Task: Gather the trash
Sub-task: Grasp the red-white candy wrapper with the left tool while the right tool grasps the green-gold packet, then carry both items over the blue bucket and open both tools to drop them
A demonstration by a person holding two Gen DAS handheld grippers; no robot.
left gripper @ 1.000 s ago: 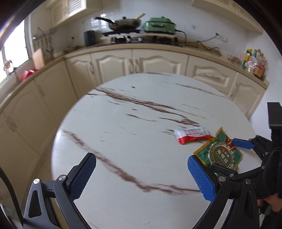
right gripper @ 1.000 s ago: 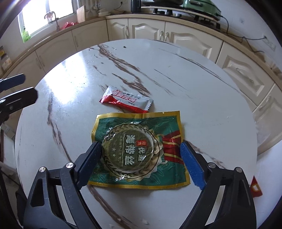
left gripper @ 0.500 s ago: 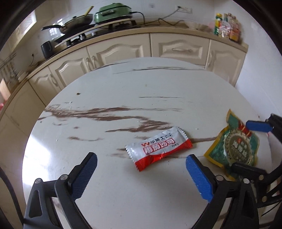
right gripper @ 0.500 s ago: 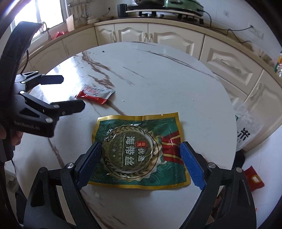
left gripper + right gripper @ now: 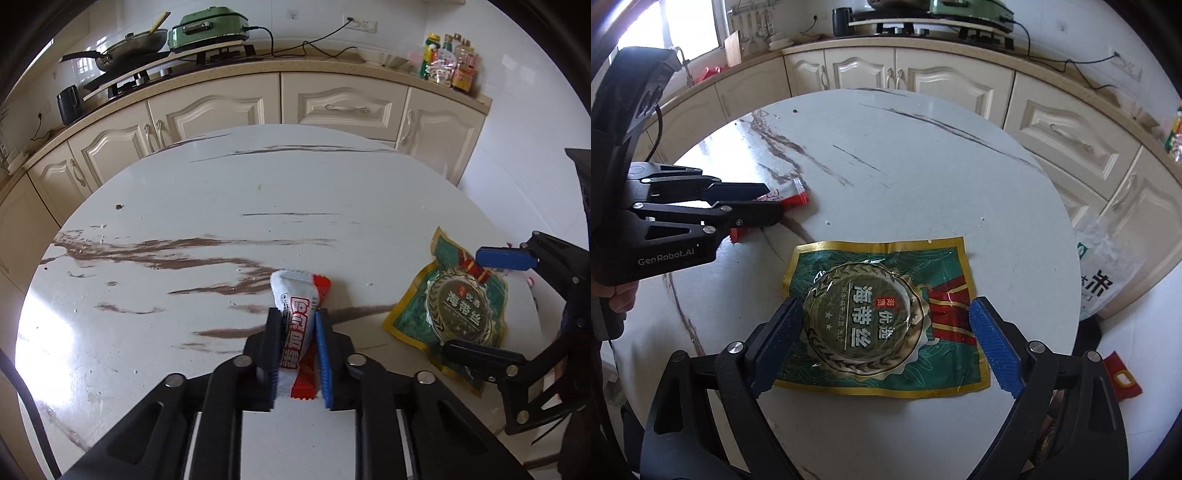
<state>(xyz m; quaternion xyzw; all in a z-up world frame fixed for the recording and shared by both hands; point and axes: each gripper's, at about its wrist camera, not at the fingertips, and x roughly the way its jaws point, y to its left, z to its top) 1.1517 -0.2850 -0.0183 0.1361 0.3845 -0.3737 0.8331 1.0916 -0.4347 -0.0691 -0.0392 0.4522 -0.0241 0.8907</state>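
A red and white snack wrapper lies on the round marble table. My left gripper is shut on it, pinching it between the blue pads. In the right wrist view the left gripper covers most of the wrapper. A green and gold seaweed packet lies flat near the table's right edge; it also shows in the left wrist view. My right gripper is open, its fingers on either side of the packet.
Cream kitchen cabinets curve behind the table, with a pan and green cooker on the counter. A white plastic bag and a red item sit on the floor right of the table.
My left gripper moved forward over the red and white wrapper and closed on it. My right gripper stayed open around the green packet.
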